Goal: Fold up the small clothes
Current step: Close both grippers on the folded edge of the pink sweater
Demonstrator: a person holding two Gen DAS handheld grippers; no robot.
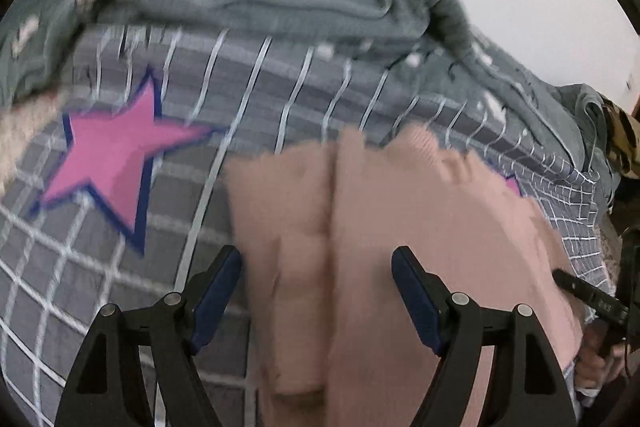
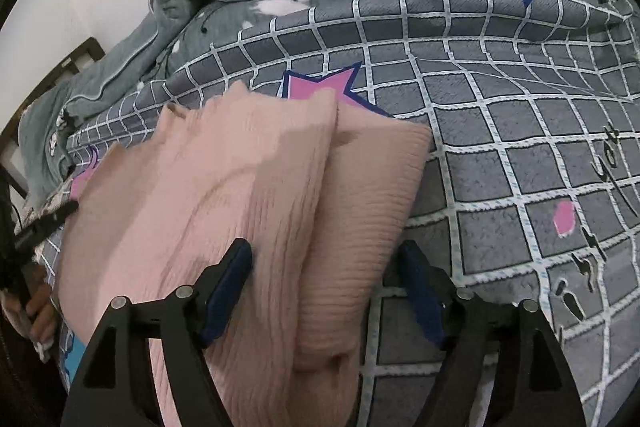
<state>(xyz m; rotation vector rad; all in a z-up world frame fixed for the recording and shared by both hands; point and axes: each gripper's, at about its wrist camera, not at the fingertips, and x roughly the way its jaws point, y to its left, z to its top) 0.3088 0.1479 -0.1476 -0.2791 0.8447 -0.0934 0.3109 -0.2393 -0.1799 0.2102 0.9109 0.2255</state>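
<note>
A pink ribbed knit garment (image 1: 400, 227) lies partly folded on a grey checked bedsheet (image 1: 100, 267). A lengthwise fold line runs down its middle. My left gripper (image 1: 316, 263) is open, its blue-padded fingers (image 1: 218, 287) either side of the garment's left edge, holding nothing. In the right wrist view the same garment (image 2: 240, 195) lies with its right part doubled over. My right gripper (image 2: 326, 259) is open and straddles the garment's right folded edge. The other gripper shows at each view's side edge.
A grey rumpled blanket (image 1: 280, 7) with white marks is heaped along the back of the bed, also in the right wrist view (image 2: 180, 27). A pink star print (image 1: 116, 159) is on the sheet. A white wall stands behind.
</note>
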